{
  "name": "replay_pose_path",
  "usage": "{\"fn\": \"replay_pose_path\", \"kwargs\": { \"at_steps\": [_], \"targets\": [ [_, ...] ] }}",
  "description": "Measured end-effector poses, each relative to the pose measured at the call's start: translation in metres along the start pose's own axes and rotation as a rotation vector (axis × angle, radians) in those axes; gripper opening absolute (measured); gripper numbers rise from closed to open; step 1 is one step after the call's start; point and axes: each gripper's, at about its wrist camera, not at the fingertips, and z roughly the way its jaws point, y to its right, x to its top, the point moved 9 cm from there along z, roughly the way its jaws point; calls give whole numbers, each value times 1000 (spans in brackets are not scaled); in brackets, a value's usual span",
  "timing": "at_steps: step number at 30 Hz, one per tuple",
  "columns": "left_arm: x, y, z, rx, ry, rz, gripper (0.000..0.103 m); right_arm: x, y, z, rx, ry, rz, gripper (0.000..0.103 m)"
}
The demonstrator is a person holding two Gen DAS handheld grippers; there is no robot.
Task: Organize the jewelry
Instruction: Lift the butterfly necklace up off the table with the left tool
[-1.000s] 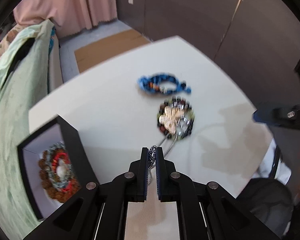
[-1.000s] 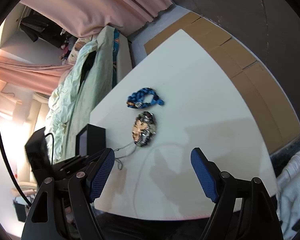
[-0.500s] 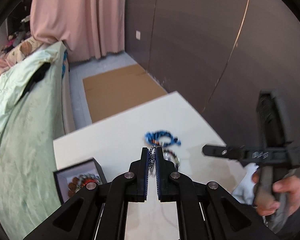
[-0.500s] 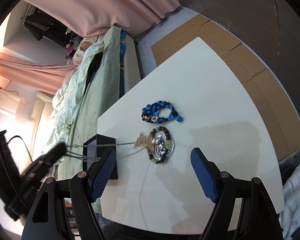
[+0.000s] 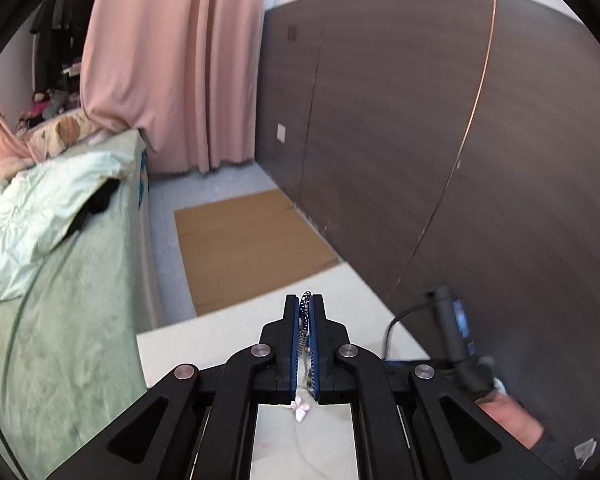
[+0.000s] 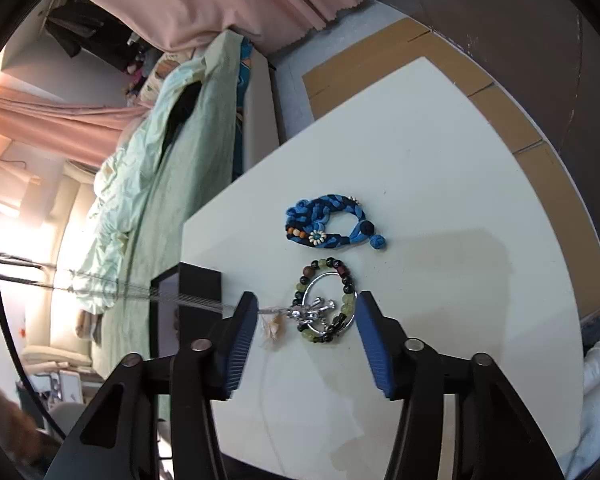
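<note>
My left gripper [image 5: 304, 304] is shut on a silver chain necklace [image 5: 303, 344] and holds it high above the white table [image 5: 204, 344]; its pale pendant [image 5: 299, 407] hangs below. In the right wrist view the chain [image 6: 188, 300] stretches taut from the left to a silver and pale pendant [image 6: 312, 310] lifting off the table [image 6: 440, 208]. My right gripper [image 6: 306, 332] is open and empty, hovering over a green and dark beaded bracelet [image 6: 327, 300]. A blue braided bracelet [image 6: 332, 226] lies beyond it. A black jewelry box [image 6: 180, 312] stands at the table's left edge.
A bed with green bedding [image 6: 152, 160] runs along the table's left side. Flat cardboard [image 5: 244, 240] lies on the floor beyond the table, by a dark panelled wall [image 5: 440, 140]. Pink curtains [image 5: 172, 60] hang at the back. The right hand's tool [image 5: 456, 336] shows at lower right.
My left gripper has risen and tilted up with the necklace, pulling the chain taut and the pendant off the beaded bracelet. My right gripper has moved closer over the beaded bracelet.
</note>
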Motion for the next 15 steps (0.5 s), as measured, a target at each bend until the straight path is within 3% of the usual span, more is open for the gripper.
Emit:
{"fn": "replay_pose_path", "kwargs": {
  "at_steps": [6, 15],
  "targets": [
    [24, -2, -27, 15, 69, 13, 4, 13, 6, 13, -66, -1, -7, 50],
    [42, -18, -42, 54, 106, 2, 4, 42, 15, 28, -194, 13, -53, 50]
  ]
}}
